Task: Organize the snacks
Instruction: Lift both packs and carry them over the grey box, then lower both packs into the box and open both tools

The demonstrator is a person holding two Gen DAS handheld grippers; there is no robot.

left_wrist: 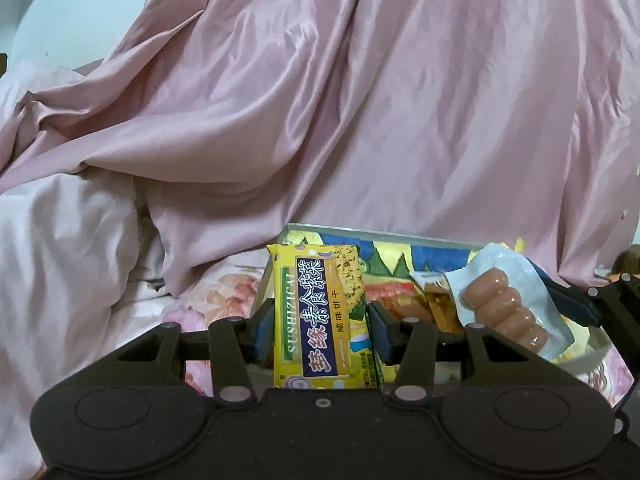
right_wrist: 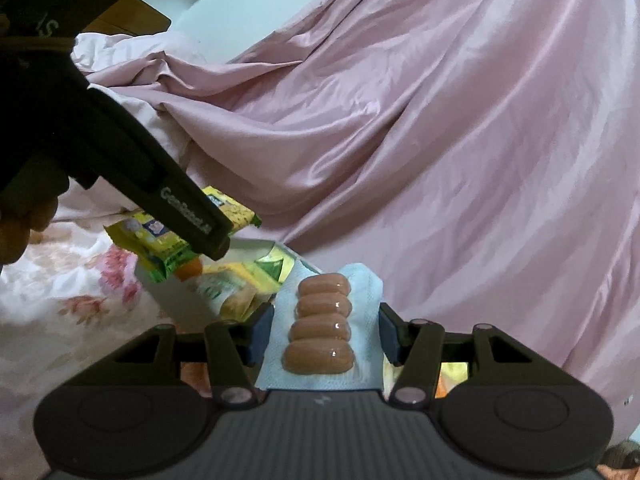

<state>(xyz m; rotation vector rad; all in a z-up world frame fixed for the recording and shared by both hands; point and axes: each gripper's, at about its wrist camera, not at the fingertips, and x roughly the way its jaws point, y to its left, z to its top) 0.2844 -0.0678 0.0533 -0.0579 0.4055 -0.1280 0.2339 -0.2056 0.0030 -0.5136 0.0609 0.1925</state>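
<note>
The left gripper (left_wrist: 320, 332) clamps an upright yellow cracker packet (left_wrist: 316, 312) with a dark blue label. The right gripper (right_wrist: 326, 334) clamps a pale blue sausage pack (right_wrist: 322, 328) showing four plump links. Both are held just above a clear box (left_wrist: 360, 236) of snacks on a floral sheet (right_wrist: 60, 292). A pink quilt (left_wrist: 360, 100) rises just behind the box.

My left wrist camera sits low behind its own fingers, looking nearly level and close over a snack box (left_wrist: 420, 240) toward a heap of pink bedding (left_wrist: 360, 100). My right wrist camera, rolled a little, faces the same bedding (right_wrist: 440, 120) from the right. Both share the box (right_wrist: 276, 250) and the sausage pack (left_wrist: 504, 304) (right_wrist: 320, 320).
</note>
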